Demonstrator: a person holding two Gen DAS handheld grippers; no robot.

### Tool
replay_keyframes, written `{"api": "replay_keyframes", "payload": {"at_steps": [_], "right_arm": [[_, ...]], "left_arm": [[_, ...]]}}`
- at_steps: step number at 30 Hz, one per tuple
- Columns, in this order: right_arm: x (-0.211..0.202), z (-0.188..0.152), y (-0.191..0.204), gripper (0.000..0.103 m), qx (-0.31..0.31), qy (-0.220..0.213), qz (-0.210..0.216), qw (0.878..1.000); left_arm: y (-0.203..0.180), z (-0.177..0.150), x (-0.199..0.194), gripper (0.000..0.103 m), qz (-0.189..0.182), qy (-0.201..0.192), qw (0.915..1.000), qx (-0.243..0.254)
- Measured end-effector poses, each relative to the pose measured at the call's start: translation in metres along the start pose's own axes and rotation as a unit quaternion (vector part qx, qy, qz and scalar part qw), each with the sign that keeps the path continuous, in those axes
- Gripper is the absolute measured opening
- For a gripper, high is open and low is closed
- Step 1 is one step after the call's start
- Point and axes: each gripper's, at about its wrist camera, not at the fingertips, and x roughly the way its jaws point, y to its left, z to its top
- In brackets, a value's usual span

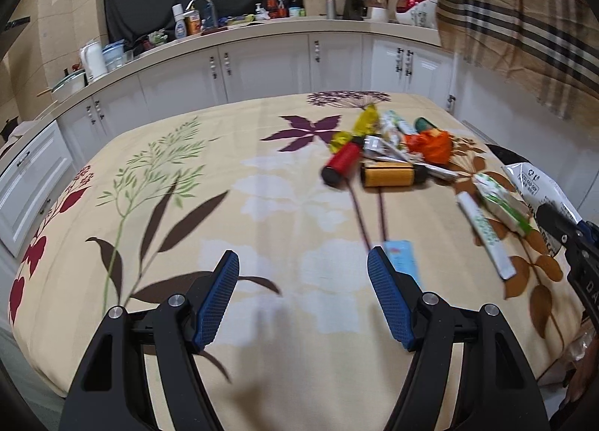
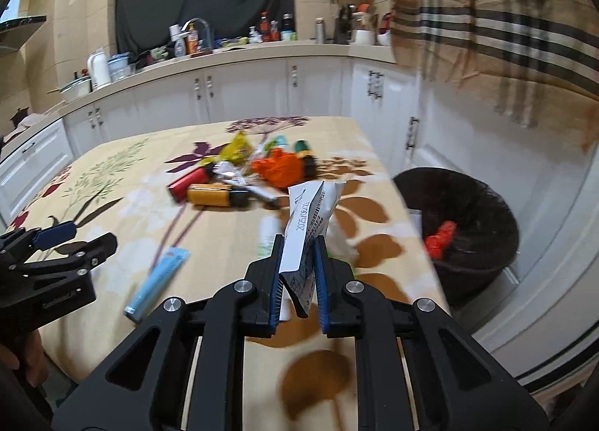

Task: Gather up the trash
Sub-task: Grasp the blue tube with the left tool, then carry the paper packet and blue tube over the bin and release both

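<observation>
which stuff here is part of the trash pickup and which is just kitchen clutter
Job:
- white wrapper clamped in the right hand-held gripper
- dark bin
- litter pile on the table
- blue tube
- open left hand-held gripper

Lying about:
- counter bottles
- rice cooker
- plaid cloth

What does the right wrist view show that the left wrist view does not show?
Only the right wrist view shows the dark trash bin beside the table, with red trash inside, and the right gripper shut on the white packet.

Only the left wrist view shows the left gripper from behind, jaws open and empty, and the rice cooker.

Both show the floral tablecloth, the orange bag in the pile, and the light blue tube.
</observation>
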Motion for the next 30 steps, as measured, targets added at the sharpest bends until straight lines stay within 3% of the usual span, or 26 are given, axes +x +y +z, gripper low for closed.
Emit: {"api": "replay_keyframes", "payload": {"at_steps": [9,16,20,30], "right_arm": [[-0.009,-0.012,-0.041,0.015,0.030,-0.001,-0.019,0.999],[-0.012,-0.018,-0.050,0.015,0.040,-0.001,-0.019,0.999],[-0.013,-0.020,-0.051,0.015,0.042,-0.002,-0.020,0.999],[-0.012,-0.013,-0.055,0.015,0.040,-0.006,-0.030,0.999]], "left_arm": [[-0.037,-0.010,-0.006,0.069,-0.011,-0.008,0.9997,0.018],[-0.055,-0.023,0.008,0.046,-0.010,0.012,0.9983,0.056],[-0.057,-0.027,0.011,0.019,-0.023,0.014,0.9975,0.065],[-0.057,-0.017,-0.001,0.011,-0.028,-0.017,0.9973,0.066]]}}
